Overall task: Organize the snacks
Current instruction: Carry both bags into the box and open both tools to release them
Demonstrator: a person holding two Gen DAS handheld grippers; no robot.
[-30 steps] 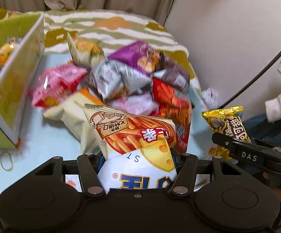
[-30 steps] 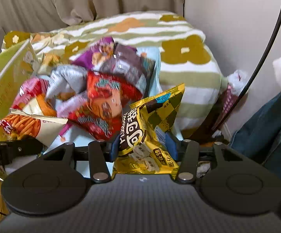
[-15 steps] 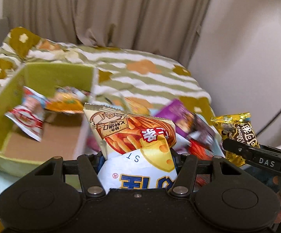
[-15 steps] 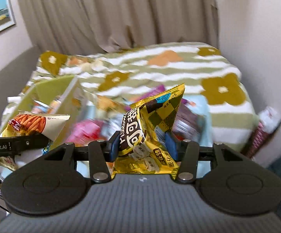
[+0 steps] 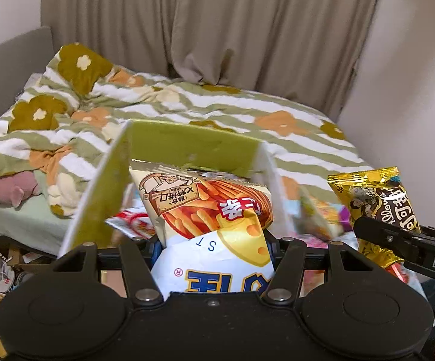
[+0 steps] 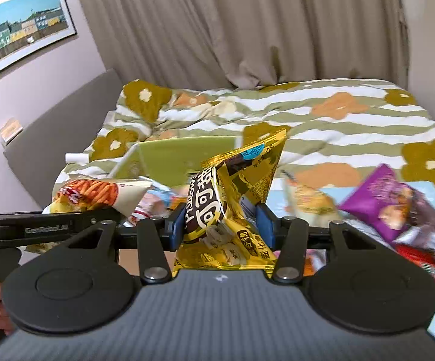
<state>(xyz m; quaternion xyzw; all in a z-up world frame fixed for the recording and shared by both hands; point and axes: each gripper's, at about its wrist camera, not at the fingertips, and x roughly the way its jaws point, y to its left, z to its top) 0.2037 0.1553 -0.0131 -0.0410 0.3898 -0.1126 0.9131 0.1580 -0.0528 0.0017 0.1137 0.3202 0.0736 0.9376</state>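
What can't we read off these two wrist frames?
- Green box interior: left wrist view, the fries bag in the left tongs covers it.
- Same box, right wrist view: gold bag in the right tongs hides its right side.
- Loose snacks: motion-blurred, labels unreadable.
- Table: hidden by tong bodies.

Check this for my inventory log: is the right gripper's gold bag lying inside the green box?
No, the gold bag is pinched upright in the right gripper, in front of the green box.

Both wrist cameras sit close behind their jaws, angled down, sharing the green box (image 5: 187, 147) and bedspread (image 6: 352, 120).
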